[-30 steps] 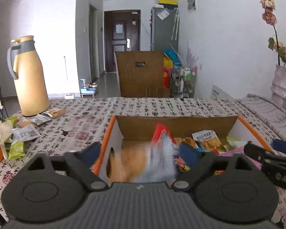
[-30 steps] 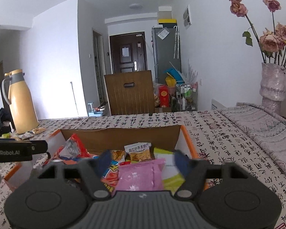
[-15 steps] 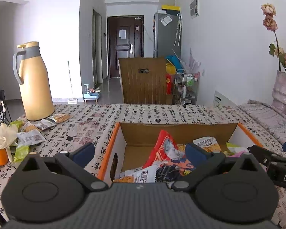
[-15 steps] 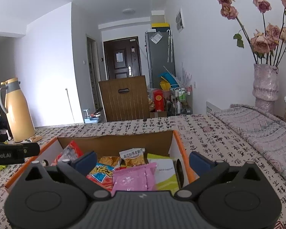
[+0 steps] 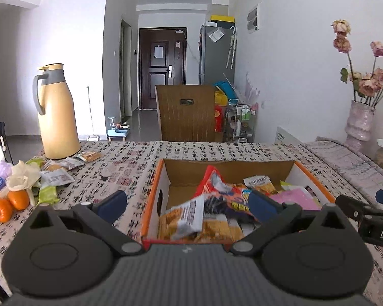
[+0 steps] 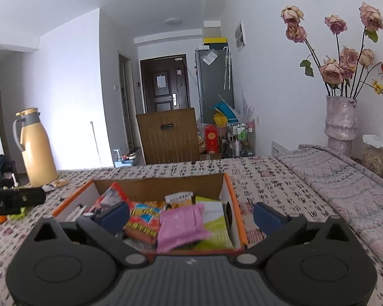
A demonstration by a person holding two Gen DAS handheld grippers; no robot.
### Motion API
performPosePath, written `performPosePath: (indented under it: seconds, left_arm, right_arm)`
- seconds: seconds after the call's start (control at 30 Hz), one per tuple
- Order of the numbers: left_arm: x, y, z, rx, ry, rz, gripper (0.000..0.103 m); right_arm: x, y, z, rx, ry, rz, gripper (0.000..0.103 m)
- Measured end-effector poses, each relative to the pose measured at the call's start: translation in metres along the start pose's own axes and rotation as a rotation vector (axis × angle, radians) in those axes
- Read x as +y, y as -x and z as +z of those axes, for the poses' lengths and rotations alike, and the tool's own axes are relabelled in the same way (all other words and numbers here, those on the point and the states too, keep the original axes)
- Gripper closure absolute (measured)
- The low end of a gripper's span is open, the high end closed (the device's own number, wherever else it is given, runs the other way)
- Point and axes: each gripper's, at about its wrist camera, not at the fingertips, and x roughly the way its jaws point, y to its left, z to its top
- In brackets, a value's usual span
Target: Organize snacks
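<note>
The cardboard box [image 5: 155, 181] with orange edges sits on the counter [image 5: 130, 158], which is covered in a cloth printed with black and red characters. The box is open at the top and crowded with snack packets. A red packet [image 5: 212, 181] stands tilted near the middle, a white-and-orange packet [image 5: 189, 216] leans at the near left, and a pink packet [image 6: 181, 224] lies at the near right, partly over a green-and-white packet [image 6: 214, 219].

The left hand-held gripper [image 5: 189, 204] has its blue pads spread wide, nothing between them, one pad over the cloth left of the box and the other over the box's contents. The right hand-held gripper [image 6: 191, 215] is likewise spread as wide as it goes and empty, its left pad above the snacks and its right pad beyond the box's right wall.

More loose packets [image 5: 61, 170] lie on the far left of the counter by a tall yellow thermos jug [image 5: 57, 117], with several oranges [image 5: 7, 201] nearer on the left. At the far right a pale vase [image 6: 340, 125] holds dried roses [image 6: 344, 58].
</note>
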Motion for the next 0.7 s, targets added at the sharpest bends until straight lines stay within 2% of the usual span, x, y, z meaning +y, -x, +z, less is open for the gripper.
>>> performPosePath:
  seconds: [0.2, 0.33, 0.7]
  left_arm:
    - [0.008, 0.038, -0.022, 0.014, 0.006, -0.028, 0.0]
    - [0.012, 0.057, -0.043, 0.051, 0.008, -0.052, 0.0]
    - [0.015, 0.092, -0.091, 0.141, -0.005, -0.1, 0.0]
  right_arm:
    - [0.001, 0.036, -0.02, 0.039, 0.001, 0.014, 0.0]
    - [0.004, 0.058, -0.038, 0.078, 0.007, 0.023, 0.0]
    - [0.011, 0.1, -0.08, 0.166, 0.018, 0.028, 0.0]
